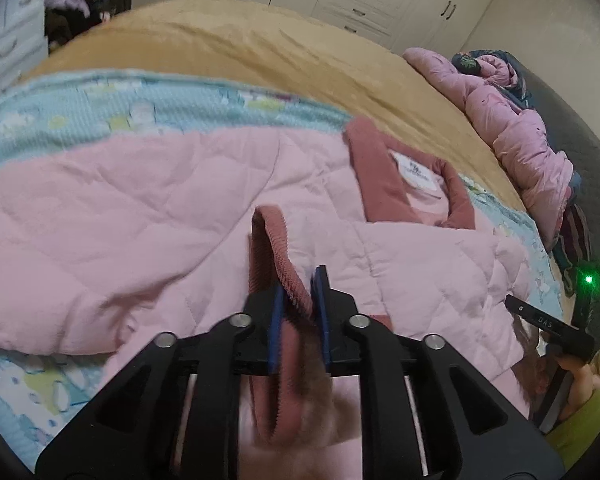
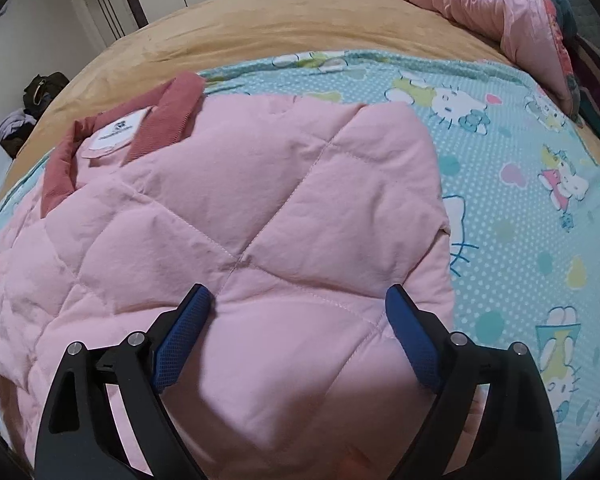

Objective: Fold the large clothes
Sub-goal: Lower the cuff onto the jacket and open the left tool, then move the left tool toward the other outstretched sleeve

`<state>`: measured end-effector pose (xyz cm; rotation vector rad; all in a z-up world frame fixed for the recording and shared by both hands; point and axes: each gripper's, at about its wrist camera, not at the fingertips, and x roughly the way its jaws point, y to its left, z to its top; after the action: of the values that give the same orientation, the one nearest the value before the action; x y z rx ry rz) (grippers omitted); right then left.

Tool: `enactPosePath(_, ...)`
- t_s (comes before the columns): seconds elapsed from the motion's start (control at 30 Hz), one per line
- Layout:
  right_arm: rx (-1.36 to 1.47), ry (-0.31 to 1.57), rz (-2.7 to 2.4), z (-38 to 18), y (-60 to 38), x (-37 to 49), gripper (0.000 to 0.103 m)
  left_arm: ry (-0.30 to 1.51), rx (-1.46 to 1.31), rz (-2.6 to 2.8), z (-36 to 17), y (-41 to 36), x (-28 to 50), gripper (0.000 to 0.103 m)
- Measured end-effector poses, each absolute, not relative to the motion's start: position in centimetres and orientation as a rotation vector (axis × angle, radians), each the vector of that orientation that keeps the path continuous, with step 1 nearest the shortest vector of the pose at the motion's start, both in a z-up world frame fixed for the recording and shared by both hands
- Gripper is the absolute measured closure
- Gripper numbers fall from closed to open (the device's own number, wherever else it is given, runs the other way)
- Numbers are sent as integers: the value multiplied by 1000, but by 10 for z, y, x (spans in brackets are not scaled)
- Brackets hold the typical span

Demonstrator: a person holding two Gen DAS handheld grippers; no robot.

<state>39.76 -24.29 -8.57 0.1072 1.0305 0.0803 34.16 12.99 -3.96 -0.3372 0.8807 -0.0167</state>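
- Left wrist view: the left gripper (image 1: 300, 292) has its jaws close together with the ribbed cuff (image 1: 278, 256) of the pink quilted jacket (image 1: 140, 208) between the blue pads. The cuff lies over the jacket's body, below the dusty-rose collar (image 1: 380, 184).
- Risk: that narrow hold looks loose; the cuff may slip out and the sleeve flop off the fold.
- Right wrist view: the right gripper (image 2: 296, 320) stands wide open, holding nothing, over the jacket well below the collar (image 2: 180, 120).
- Risk: closing here pinches only puffy top fabric, bunching layers.

Bed (image 2: 148, 60) under tan blanket, cartoon-print sheet (image 2: 520, 200), pink quilted jacket (image 2: 260, 208) (crumpled pink duvet (image 2: 480, 4) at edge)
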Motion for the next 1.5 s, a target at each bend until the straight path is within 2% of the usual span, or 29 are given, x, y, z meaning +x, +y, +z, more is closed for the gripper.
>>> enactPosePath(0.07, 147, 976, 139, -68, -239, 384, 14, 821, -281, -4, -17, 125, 332, 61)
enactPosePath(0.27, 88, 897, 235, -37, -213, 344, 14, 769, -213, -66, 13, 95, 324, 36)
enactPosePath(0.53, 16, 969, 219, -59, -199, 329, 13, 976, -171, -143, -51, 46, 339, 35)
enactPosePath(0.67, 44, 1044, 195, -87, -205, 331, 13, 1048, -189, -124, -85, 48, 345, 28)
enactPosePath(0.73, 43, 1031, 192, -85, -203, 328, 13, 1036, -202, -123, -82, 49, 342, 27)
enactPosePath(0.87, 98, 981, 210, -70, -206, 317, 9, 1004, -220, -153, -67, 50, 335, 13)
enactPosePath(0.93, 117, 950, 213, -62, -208, 310, 7, 992, -211, -142, -58, 51, 331, 9)
enactPosePath(1.5, 137, 859, 227, -9, -192, 270, 4, 976, -261, -92, -21, 72, 295, 9)
